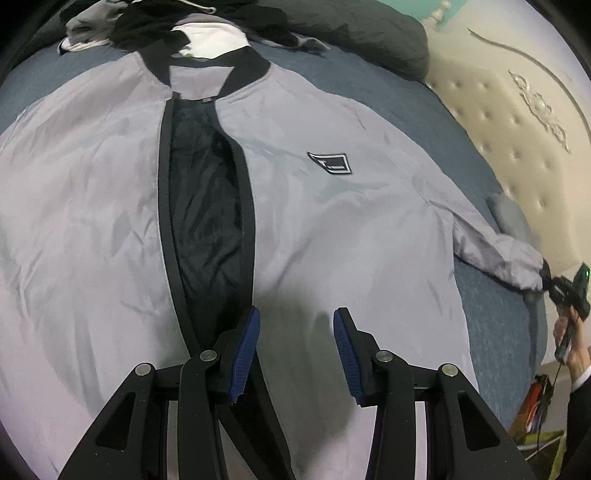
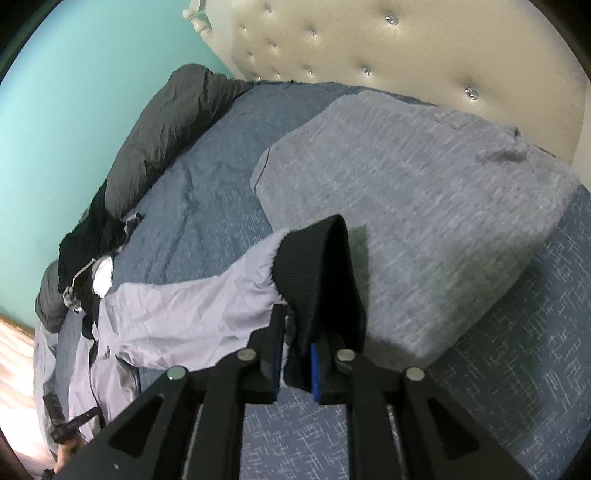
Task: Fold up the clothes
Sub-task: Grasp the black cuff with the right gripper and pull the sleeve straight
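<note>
A light grey jacket (image 1: 332, 221) with black collar and zip trim lies front-up on the blue bed cover (image 1: 498, 332). Its zip stands partly apart over the dark lining (image 1: 207, 206), and a black chest patch (image 1: 330, 162) shows. My left gripper (image 1: 295, 317) hovers open just above the lower front, beside the zip, with nothing between its pads. One sleeve (image 1: 498, 254) stretches out to the right, where my right gripper (image 1: 565, 291) holds its end. In the right wrist view the gripper (image 2: 295, 362) is shut on the black ribbed cuff (image 2: 317, 266), which stands up between the blue pads.
A grey pillow (image 2: 424, 206) lies just beyond the cuff, against the cream tufted headboard (image 2: 369, 44). A dark duvet (image 2: 166, 122) and a heap of black and white clothes (image 1: 147, 26) lie past the collar. A person's hand (image 1: 569, 339) holds the right gripper.
</note>
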The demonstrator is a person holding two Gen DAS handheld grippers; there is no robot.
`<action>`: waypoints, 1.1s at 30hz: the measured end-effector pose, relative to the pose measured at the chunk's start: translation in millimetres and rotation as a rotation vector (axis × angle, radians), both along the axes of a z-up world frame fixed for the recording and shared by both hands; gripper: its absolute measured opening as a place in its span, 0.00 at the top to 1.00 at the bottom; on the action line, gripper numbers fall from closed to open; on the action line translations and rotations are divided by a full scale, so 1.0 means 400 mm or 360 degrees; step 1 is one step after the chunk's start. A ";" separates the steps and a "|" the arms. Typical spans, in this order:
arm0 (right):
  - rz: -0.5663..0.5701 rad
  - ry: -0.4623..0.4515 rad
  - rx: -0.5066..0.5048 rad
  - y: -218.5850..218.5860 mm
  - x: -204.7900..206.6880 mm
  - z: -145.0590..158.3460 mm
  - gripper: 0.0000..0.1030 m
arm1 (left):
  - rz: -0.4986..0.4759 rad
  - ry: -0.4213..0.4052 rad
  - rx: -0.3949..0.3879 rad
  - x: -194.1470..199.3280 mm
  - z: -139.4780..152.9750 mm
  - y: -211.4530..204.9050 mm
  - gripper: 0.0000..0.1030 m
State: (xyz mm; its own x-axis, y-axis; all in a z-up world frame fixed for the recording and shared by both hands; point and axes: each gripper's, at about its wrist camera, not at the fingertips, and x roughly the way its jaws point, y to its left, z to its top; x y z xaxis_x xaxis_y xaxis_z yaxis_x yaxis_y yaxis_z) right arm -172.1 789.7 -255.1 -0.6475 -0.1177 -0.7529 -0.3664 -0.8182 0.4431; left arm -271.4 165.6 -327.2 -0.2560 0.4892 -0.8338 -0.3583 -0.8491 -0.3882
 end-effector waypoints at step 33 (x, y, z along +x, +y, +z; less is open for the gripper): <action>0.0061 0.0018 0.0088 -0.025 0.003 0.018 0.85 | 0.0005 0.0093 -0.0050 -0.100 0.007 0.003 0.85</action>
State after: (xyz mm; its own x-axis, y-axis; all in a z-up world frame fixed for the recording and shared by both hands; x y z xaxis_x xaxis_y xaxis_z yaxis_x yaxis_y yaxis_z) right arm -170.8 779.7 -248.0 -0.6520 -0.1007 -0.7515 -0.3298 -0.8548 0.4006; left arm -311.4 166.6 -324.2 -0.3060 0.4621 -0.8324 -0.3769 -0.8616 -0.3398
